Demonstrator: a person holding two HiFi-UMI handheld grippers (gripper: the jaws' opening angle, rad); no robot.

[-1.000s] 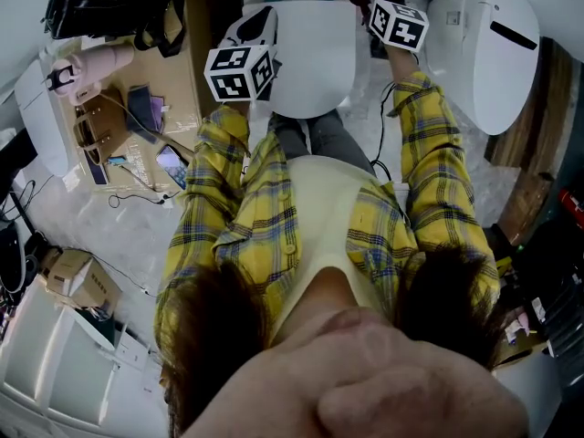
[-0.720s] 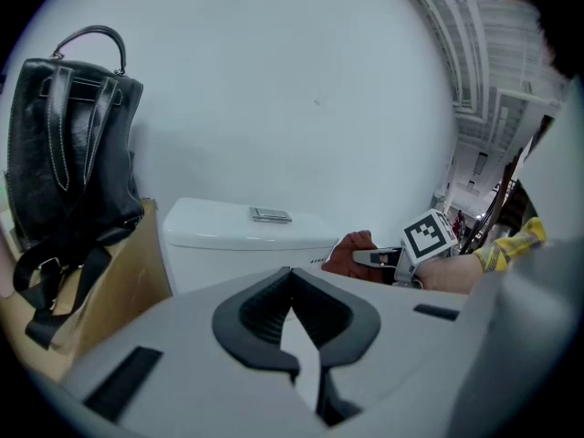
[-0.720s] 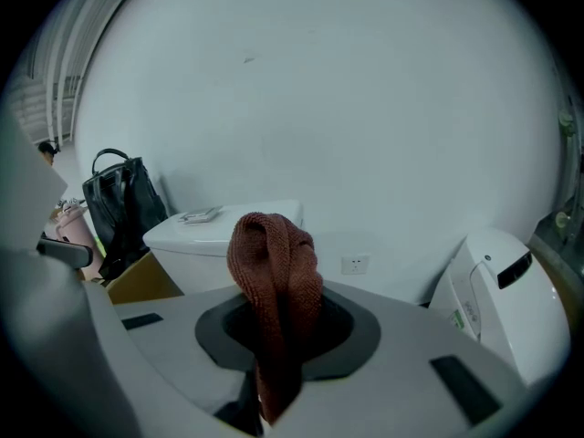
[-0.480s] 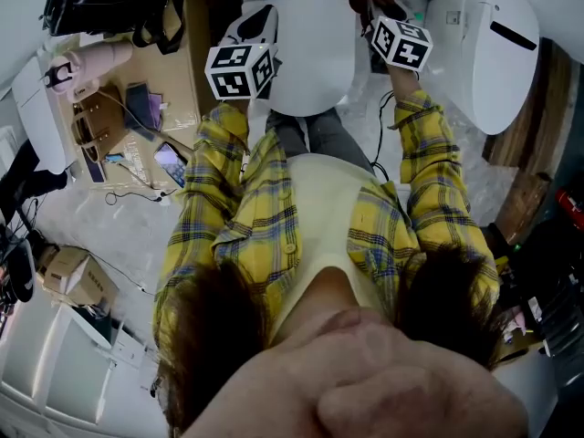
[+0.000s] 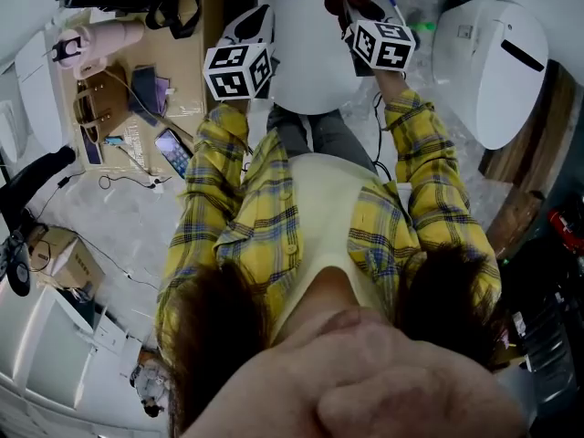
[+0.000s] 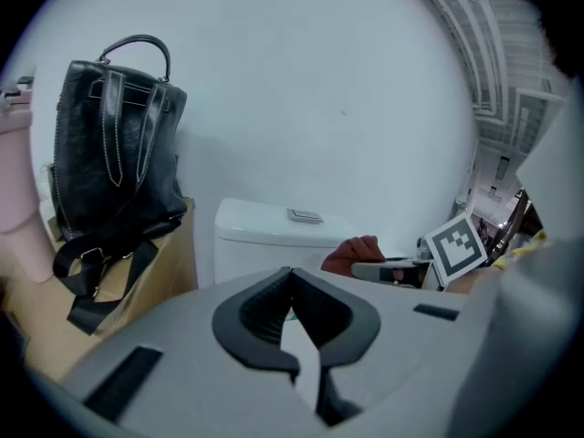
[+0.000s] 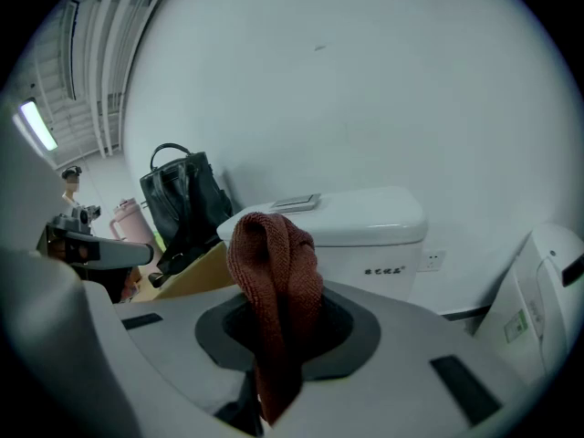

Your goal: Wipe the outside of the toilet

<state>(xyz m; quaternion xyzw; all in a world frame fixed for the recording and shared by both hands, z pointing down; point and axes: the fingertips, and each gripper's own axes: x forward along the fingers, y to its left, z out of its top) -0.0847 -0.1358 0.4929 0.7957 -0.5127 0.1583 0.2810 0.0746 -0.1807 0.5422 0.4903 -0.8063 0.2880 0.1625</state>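
while right gripper clamps rust knit cloth, left gripper jaws together; toilet white.

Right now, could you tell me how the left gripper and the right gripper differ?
The right gripper is shut on a reddish-brown cloth; the left gripper has its jaws together on nothing. In the head view the right gripper is further forward, at the right side of the white lid, while the left gripper sits at the lid's left edge. Both point toward the tank.
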